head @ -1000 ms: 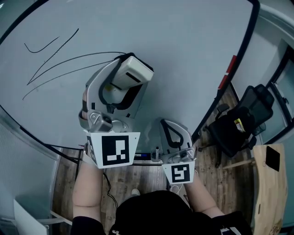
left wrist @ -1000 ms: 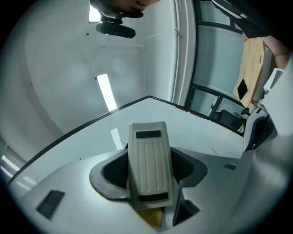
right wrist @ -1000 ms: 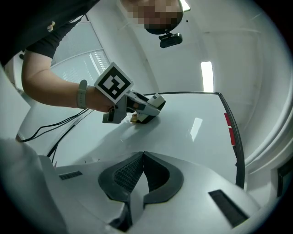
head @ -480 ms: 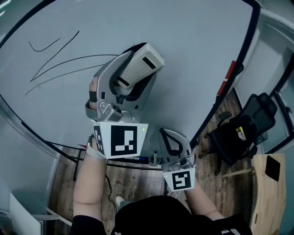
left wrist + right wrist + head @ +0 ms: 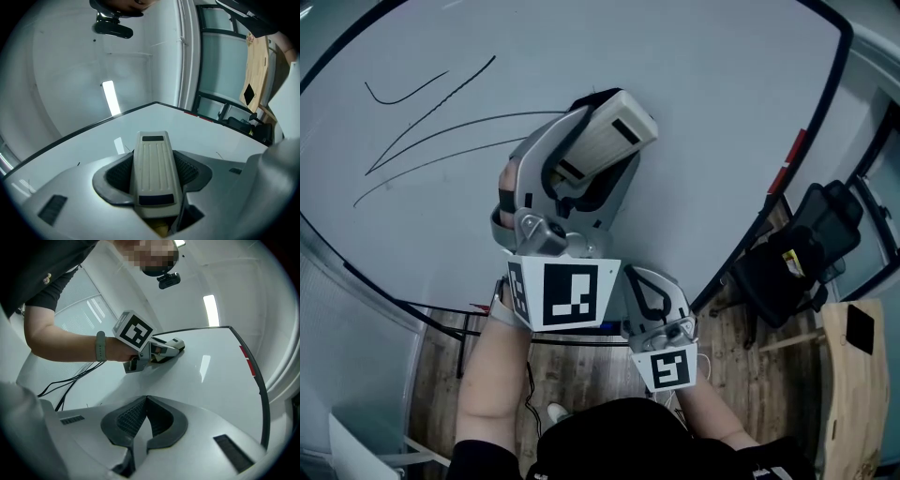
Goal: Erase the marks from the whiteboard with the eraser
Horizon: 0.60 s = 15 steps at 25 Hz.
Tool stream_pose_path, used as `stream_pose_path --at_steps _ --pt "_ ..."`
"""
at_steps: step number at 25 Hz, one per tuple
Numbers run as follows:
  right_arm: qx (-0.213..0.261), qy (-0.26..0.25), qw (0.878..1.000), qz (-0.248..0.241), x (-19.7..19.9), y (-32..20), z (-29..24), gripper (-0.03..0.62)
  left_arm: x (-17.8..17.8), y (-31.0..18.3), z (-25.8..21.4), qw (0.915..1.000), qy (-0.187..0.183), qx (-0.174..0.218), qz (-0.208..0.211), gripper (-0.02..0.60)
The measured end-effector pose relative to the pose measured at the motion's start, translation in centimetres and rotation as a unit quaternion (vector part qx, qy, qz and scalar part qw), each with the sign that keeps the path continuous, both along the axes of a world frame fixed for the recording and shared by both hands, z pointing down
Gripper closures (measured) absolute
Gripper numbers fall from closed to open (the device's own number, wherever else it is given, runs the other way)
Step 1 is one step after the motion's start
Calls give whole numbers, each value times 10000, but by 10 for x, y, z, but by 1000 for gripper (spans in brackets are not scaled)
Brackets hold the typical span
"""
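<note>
L grip (image 5: 157, 176): my fingers clamped on eraser (image 5: 153, 168), held over whiteboard (image 5: 722, 75)
R grip (image 5: 146, 405): fingers pinched together, nothing between
Marks (image 5: 431, 114): black lines left of L fingers, apart

I find no legible word, number or brand: the whiteboard (image 5: 694, 75) carries only loose black strokes (image 5: 431, 122), and the marker cubes on the left gripper (image 5: 600, 141) and right gripper (image 5: 652, 279) show only square patterns.
</note>
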State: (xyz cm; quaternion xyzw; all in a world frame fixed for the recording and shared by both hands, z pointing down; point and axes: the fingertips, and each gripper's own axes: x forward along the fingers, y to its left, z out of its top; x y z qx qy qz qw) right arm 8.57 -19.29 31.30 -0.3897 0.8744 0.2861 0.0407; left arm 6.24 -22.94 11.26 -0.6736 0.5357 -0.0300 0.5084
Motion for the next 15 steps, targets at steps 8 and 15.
stream_pose_path --at_steps 8,15 --pt "-144 -237 9996 31 -14 2 -5 566 -3 8 -2 9999 -148 51 19 313" --pt "-169 -101 9998 -9 -50 7 4 566 -45 13 -4 9999 159 31 -14 313"
